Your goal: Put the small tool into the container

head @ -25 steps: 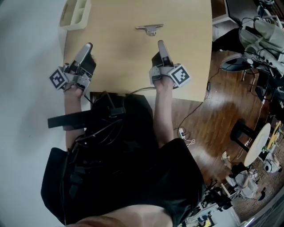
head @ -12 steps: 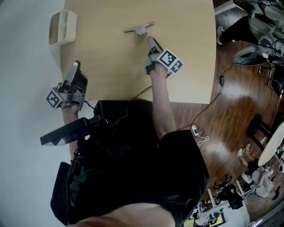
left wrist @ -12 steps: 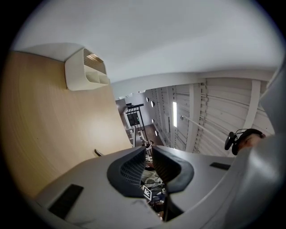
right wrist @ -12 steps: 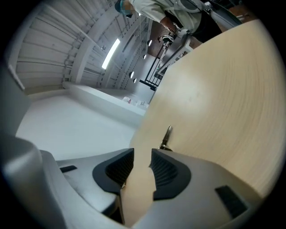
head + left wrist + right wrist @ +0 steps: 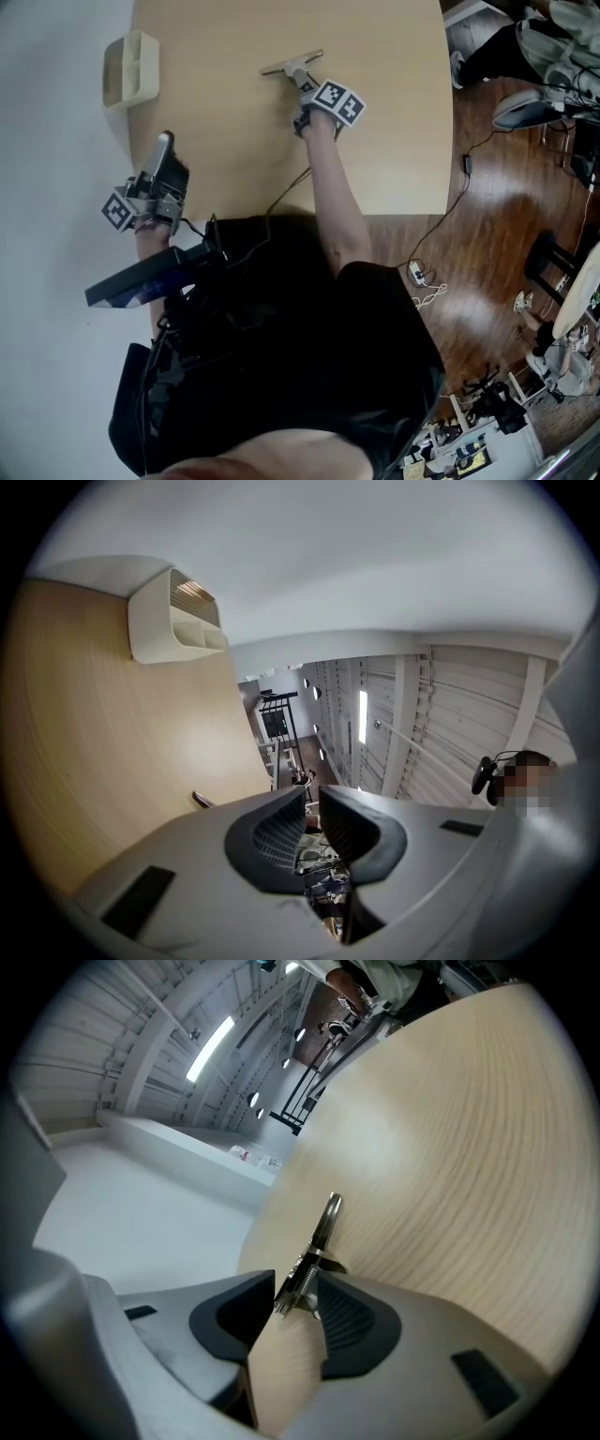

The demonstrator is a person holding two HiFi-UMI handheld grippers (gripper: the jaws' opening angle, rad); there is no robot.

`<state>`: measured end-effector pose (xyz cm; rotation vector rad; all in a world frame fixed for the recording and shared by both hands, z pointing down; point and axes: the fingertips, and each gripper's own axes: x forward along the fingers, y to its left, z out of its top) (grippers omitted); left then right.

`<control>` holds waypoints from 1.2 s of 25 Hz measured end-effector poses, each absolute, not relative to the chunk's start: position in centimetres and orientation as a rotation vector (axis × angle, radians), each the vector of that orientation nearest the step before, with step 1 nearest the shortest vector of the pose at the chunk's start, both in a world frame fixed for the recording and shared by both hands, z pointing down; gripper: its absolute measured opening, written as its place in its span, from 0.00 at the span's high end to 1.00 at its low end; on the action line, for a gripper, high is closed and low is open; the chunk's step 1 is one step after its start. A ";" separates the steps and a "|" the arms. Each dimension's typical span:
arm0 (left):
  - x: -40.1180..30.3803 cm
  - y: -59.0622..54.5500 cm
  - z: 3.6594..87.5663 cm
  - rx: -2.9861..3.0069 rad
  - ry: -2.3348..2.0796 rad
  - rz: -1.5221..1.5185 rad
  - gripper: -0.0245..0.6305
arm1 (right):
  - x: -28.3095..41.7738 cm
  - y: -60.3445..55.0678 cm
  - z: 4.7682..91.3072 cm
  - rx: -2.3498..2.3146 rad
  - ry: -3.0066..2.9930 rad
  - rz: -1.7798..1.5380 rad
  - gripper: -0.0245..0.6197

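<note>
Tool [image 5: 324, 1221] within right gripper [image 5: 295, 1285], jaws opening

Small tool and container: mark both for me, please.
small tool [image 5: 307, 1262], right gripper view, on its middle, by the ridged section.
container [image 5: 148, 70], head view, on the outer side wall facing the tool.

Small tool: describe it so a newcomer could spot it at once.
On the light wooden table, look toward the far side, at the tips of the right tongs, which are opening. The small tool lies flat there, one end between them: slim, shiny metal, unlike the boxy cream container at the table's left edge.
</note>
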<state>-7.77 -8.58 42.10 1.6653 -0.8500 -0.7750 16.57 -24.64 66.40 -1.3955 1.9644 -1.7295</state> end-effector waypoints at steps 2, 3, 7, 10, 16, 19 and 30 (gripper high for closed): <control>-7.8 -8.3 42.5 1.659 -0.846 -0.779 0.91 | 16.3 -24.8 66.6 -1.374 1.960 -1.712 0.81; -7.8 -8.2 42.7 1.658 -0.845 -0.782 0.91 | 16.2 -24.9 66.4 -1.344 1.962 -1.701 0.86; -8.2 -8.2 43.1 1.653 -0.848 -0.795 0.91 | 15.7 -24.3 65.8 -1.230 1.970 -1.756 0.95; -8.5 -8.3 43.4 1.649 -0.846 -0.804 0.91 | 14.7 -22.5 65.4 -1.141 2.028 -1.828 0.97; -7.8 -8.4 43.3 1.648 -0.818 -0.815 0.91 | 13.3 -18.9 66.8 -1.053 2.058 -2.021 0.90; -7.8 -8.3 43.3 1.641 -0.821 -0.820 0.91 | 14.0 -18.6 67.1 -1.121 2.099 -2.013 0.86; -9.1 -8.0 44.1 1.618 -0.864 -0.870 0.91 | 13.8 -20.3 66.8 -1.013 2.102 -2.008 0.97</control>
